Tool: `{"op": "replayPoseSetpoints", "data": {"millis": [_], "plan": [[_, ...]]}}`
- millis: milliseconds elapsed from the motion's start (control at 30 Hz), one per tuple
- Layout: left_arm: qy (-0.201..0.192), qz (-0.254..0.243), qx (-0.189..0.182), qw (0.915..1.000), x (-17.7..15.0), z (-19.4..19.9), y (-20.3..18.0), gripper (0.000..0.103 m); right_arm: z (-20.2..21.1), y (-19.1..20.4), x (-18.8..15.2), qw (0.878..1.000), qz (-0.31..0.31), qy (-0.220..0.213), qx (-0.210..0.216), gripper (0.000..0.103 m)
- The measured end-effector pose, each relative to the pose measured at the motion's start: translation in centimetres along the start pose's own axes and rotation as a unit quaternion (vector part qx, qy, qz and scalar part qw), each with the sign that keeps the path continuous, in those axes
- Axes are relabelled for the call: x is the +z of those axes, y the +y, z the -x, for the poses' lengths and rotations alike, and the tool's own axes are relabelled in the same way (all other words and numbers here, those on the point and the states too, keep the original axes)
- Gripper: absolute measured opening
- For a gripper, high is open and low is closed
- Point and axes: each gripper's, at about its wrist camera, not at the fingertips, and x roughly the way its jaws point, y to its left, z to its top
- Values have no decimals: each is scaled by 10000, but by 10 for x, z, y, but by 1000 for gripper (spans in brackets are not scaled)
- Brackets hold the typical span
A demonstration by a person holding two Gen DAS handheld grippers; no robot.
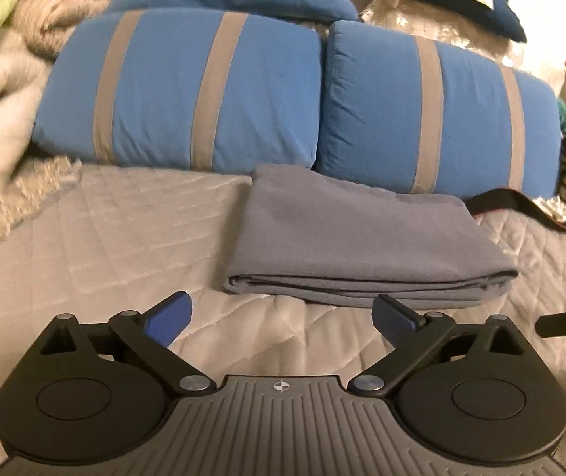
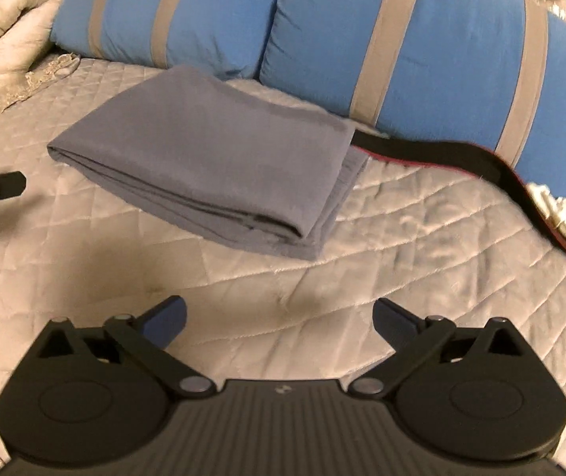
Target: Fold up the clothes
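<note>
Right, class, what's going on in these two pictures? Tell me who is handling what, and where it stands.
A person is folding clothes on a bed with a hand-held gripper in each hand. A grey garment lies folded into a neat rectangle on the quilted bedspread, in front of two blue striped pillows. Both the left gripper and the right gripper are open and hold nothing, just short of the garment. A black strap trails out from beside the garment's far corner.
</note>
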Motion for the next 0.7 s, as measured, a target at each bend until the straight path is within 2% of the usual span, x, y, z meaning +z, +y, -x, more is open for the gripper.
{"op": "replayPoseSetpoints", "data": {"millis": [267,400,467,700], "plan": [[505,1,134,9986,-9,-19,3,100,-24,3,-10,9979,-362,521,145,103],[874,-224,381,9952,-18,-36,3,102,-26,3,-14,9973,-540,490,122,103],[749,-236,408,9961,-23,-35,3,102,-26,4,-15,9975,-524,453,107,103],[745,-276,529,9954,-22,-36,0,102,-25,5,-18,9986,-426,301,104,103]]}}
